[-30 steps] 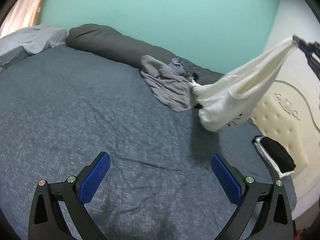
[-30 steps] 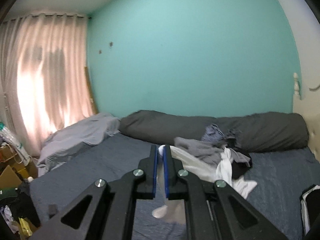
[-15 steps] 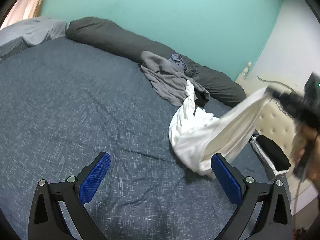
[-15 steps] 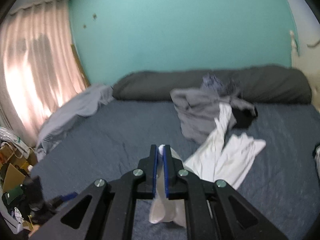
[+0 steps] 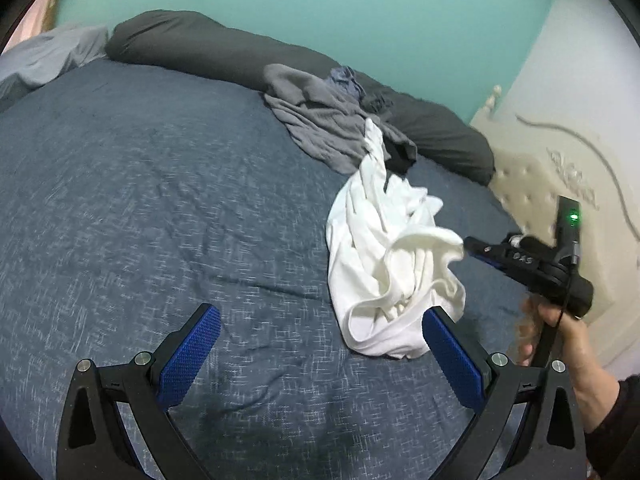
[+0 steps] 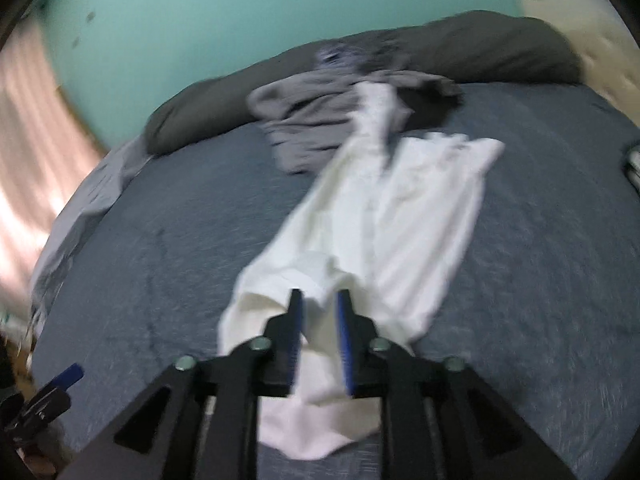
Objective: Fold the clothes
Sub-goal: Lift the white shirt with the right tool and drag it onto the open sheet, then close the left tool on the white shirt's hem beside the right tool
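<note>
So far, nothing in view lies folded except perhaps one dark bundle at the right edge of the right wrist view, cut off too much to be sure. My left gripper (image 5: 320,360) hangs over the blue bedspread (image 5: 140,200) with its blue pads spread wide and nothing between them. My right gripper (image 6: 318,344) has its fingers a narrow gap apart; the white garment (image 6: 380,220) runs beneath and between them, but that view is smeared with motion and I cannot tell whether the pads bite the cloth or have just let it go. In the left wrist view the right gripper (image 5: 524,260) sits at about 3 o'clock, its tip touching the bunched edge of the white garment (image 5: 384,264), with my right hand (image 5: 560,340) under it. The garment lies crumpled on the bedspread, one long strip trailing toward 12 o'clock onto the grey clothes pile (image 5: 324,128) heaped against the dark bolster pillow (image 5: 208,52). By my judgement the white piece is out on open bed but neither spread flat nor folded, and the grey pile is loose and tangled, so both are left to do. Judging from this, flattening the white garment calls for both grippers on its edges.
</note>
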Available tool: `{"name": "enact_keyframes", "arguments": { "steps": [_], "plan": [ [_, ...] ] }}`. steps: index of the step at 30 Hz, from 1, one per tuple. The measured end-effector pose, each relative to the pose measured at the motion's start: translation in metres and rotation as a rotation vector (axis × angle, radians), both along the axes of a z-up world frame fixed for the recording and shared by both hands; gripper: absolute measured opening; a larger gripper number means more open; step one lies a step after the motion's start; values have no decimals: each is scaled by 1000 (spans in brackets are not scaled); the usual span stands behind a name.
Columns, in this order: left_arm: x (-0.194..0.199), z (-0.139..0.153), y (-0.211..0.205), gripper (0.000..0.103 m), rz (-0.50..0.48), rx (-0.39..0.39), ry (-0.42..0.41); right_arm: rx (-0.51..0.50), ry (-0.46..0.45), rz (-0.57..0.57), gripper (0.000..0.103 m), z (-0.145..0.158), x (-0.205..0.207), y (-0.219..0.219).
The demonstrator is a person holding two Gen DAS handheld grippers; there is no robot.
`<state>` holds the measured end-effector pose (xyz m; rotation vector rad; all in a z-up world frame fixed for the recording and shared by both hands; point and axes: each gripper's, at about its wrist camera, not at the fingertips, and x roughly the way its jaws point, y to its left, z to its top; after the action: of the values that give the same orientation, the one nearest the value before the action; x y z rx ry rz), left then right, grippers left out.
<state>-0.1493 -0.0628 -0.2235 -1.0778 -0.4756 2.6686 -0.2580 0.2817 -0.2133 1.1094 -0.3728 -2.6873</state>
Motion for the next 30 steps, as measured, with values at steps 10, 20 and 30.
{"name": "enact_keyframes", "arguments": {
  "steps": [10,20,30],
  "plan": [
    [-3,-7,21,103,-25,-81,-11,-152,-18,29,66,-25,39,14],
    [-6,-11,21,103,-12,-111,-10,-116,-25,89,66,-52,30,-20],
    [-13,-24,33,103,-38,-136,-44,-127,-67,56,66,-62,-9,-18]
  ]
}}
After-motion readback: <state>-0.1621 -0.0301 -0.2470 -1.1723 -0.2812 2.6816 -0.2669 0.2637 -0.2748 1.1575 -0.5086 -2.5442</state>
